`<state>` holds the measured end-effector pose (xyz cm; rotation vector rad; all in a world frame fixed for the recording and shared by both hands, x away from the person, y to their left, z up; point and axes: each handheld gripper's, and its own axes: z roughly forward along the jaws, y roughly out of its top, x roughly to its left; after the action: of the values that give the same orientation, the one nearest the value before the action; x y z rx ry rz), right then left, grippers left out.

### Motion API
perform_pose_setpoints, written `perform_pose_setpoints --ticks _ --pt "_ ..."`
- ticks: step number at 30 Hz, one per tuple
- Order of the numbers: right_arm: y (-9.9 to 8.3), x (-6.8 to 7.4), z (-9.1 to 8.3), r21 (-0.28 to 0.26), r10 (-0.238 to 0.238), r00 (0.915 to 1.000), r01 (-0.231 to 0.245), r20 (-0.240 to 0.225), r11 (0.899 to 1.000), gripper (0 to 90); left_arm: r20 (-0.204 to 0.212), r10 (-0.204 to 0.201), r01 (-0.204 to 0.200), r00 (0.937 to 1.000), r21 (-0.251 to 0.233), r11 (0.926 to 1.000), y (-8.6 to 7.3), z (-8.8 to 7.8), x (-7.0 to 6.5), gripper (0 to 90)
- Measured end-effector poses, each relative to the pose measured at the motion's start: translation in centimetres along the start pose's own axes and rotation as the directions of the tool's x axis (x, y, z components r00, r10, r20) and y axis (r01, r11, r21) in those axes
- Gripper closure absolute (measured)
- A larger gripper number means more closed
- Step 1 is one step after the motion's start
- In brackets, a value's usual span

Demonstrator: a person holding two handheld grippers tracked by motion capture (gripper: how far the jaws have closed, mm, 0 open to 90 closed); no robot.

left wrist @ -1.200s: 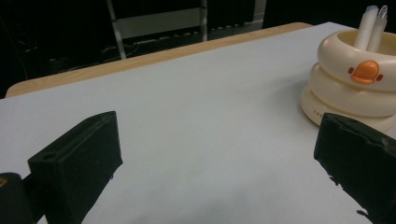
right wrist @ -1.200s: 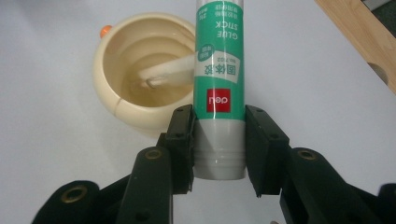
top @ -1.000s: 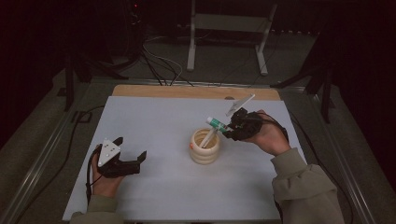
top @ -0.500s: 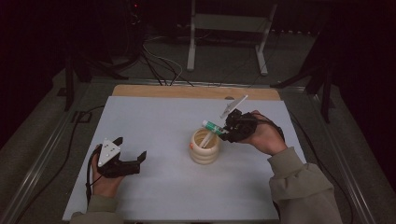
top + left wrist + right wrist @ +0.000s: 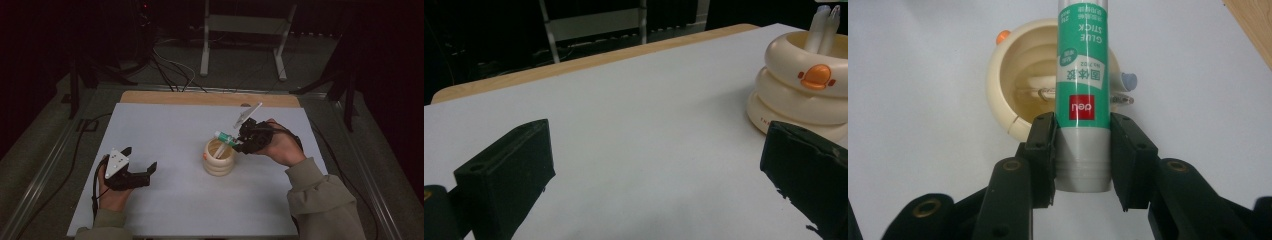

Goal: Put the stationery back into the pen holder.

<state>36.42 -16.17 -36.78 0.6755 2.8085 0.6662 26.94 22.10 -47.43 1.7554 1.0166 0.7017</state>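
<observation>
A: Right gripper [image 5: 1082,150] first. State?

B: Clamped on the glue stick [image 5: 1083,90], pads tight on its grey end. In the right gripper view the stick runs up the middle of the frame, green label, out over the cup [image 5: 1013,95].

A: High view?

B: Right gripper [image 5: 239,141] sits just right of centre, with the glue stick [image 5: 224,137] poking out to its left, tilted, tip above the rim of the cup [image 5: 218,167]. Can't tell if the tip touches the rim.

A: Cup details?

B: Cream, ringed, stands upright on the white mat [image 5: 170,200] at about frame centre. Orange mark on its side in the left gripper view, cup [image 5: 799,95] at upper right there. Two pens [image 5: 822,27] stick up out of it. Right gripper view shows pens lying inside too, one with a blue-grey cap over the right rim.

A: Left gripper?

B: Left gripper [image 5: 137,165] in the lower left of the high view, resting on the mat, jaws spread wide, nothing between them. Left gripper view agrees: one jaw lower left, the other lower right, bare mat between.

A: Gap to the cup?

B: Well apart from it, cup off to its right.

A: Anything else?

B: Wooden table edge [image 5: 210,98] along the top of the mat. Metal stand [image 5: 245,40] on the floor behind, top centre.
</observation>
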Motion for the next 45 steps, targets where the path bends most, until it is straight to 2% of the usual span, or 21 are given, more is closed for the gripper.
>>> perform_pose_setpoints --ticks 40,45 --pt "0.8 0.39 0.56 0.042 -0.033 0.9992 0.034 -0.022 0.999 65.2 0.0 -0.003 0.003 1.0 -0.002 1.0 0.0 -0.01 0.0 1.4" --pt "0.92 0.4 0.77 0.061 -0.035 0.9991 0.036 -0.025 0.997 65.1 -0.001 -0.003 0.003 1.0 -0.005 1.0 0.03 -0.07 0.01 1.4"
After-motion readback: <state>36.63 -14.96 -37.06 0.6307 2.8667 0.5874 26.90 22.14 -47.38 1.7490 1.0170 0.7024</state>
